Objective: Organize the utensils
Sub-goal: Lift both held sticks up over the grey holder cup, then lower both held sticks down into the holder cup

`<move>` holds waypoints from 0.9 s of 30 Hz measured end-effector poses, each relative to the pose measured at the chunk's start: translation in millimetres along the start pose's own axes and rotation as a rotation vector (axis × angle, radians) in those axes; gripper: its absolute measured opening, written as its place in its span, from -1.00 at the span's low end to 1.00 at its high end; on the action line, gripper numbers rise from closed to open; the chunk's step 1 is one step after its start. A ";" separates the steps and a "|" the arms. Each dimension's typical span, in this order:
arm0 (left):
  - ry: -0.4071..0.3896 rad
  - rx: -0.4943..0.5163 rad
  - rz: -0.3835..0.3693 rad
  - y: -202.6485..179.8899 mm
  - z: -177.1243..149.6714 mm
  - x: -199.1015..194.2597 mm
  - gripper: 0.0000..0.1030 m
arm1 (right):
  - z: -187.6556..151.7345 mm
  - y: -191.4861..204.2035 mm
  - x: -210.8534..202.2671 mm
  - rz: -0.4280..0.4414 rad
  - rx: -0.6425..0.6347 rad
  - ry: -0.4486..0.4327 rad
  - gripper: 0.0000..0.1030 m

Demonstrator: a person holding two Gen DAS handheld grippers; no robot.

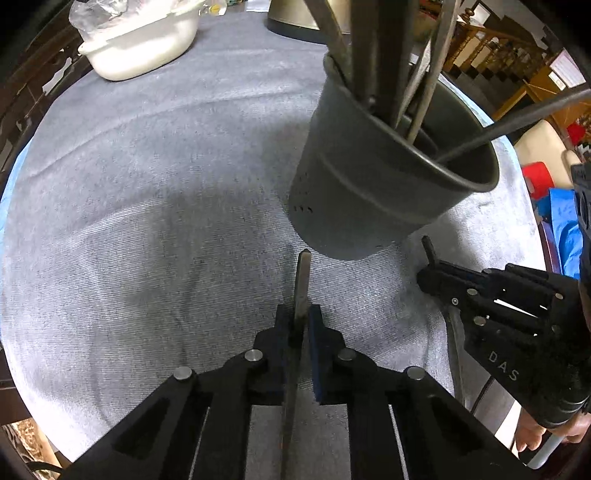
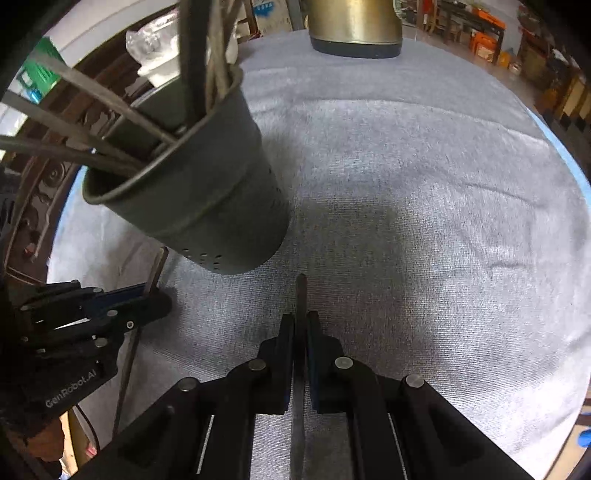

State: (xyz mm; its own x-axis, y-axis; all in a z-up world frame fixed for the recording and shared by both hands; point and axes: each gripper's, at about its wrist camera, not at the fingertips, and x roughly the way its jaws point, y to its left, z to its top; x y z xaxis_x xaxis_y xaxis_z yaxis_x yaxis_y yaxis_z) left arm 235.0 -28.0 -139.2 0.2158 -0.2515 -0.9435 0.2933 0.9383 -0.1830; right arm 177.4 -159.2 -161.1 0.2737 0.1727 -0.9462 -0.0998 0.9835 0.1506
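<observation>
The dark holder already contained several utensils. Each gripper was clenched on one more: the left gripper on a flat handle, the right gripper on another, apparently cutlery. Both remained outside, near the holder's base.

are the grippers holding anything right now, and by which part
Both are. The left gripper clamps a thin metal utensil near its handle end; the right gripper clamps another utensil handle likewise.

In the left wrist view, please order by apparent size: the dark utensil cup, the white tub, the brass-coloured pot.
1. dark utensil cup, though it is nearest the camera
2. white tub
3. brass-coloured pot, mostly cut off, so unsure
</observation>
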 end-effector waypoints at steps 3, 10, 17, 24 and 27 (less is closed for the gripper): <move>-0.005 -0.007 -0.018 2.7 -2.6 -0.8 -0.86 | 1.3 2.0 -0.1 0.006 0.001 -0.006 -0.83; -0.025 -0.047 -0.027 11.1 -13.5 -10.1 -0.87 | -1.2 -0.6 -0.7 0.038 0.039 -0.045 -0.85; -0.120 -0.052 0.019 14.9 -31.5 -50.2 -0.88 | -6.9 0.3 -13.3 0.065 0.070 -0.104 -0.88; -0.218 -0.036 0.059 -0.1 -40.9 -89.9 -0.88 | -15.4 5.6 -46.6 0.093 0.058 -0.172 -0.88; -0.250 -0.021 0.068 -5.8 -42.0 -99.3 -0.89 | -20.3 9.2 -57.3 0.101 0.051 -0.197 -0.88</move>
State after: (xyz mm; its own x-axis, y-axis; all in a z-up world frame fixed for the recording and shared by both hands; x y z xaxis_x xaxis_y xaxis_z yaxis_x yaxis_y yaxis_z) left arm 172.8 1.5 -56.0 0.4584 -0.2357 -0.8569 0.2515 0.9592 -0.1292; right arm 141.4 -161.1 -111.3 0.4471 0.2728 -0.8519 -0.0888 0.9612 0.2612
